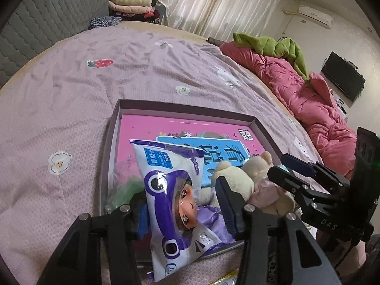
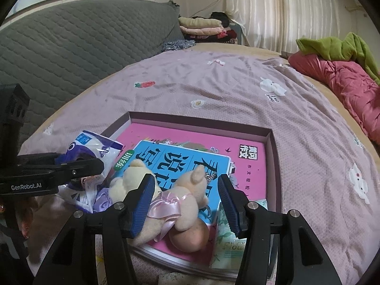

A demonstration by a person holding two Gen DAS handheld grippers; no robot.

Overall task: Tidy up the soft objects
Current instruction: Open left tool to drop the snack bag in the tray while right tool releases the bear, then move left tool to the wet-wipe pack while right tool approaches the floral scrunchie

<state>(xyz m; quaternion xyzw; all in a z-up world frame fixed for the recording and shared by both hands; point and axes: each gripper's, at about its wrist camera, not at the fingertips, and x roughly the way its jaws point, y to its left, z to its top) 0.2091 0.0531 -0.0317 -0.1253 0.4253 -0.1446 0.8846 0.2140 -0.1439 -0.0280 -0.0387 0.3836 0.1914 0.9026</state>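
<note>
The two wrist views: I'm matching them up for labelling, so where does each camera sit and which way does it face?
Left wrist: on the left gripper, angled down at the doll bag in the box; right gripper at right.
Right wrist: on the right gripper, angled down at the teddy; left gripper at left.
Shared: box, pink book, bag, teddy, bed, curtains.

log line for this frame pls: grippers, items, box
left gripper: open, doll packet between fingers | right gripper: open, over plush bear | box: on bed, holds both | book: under them
</note>
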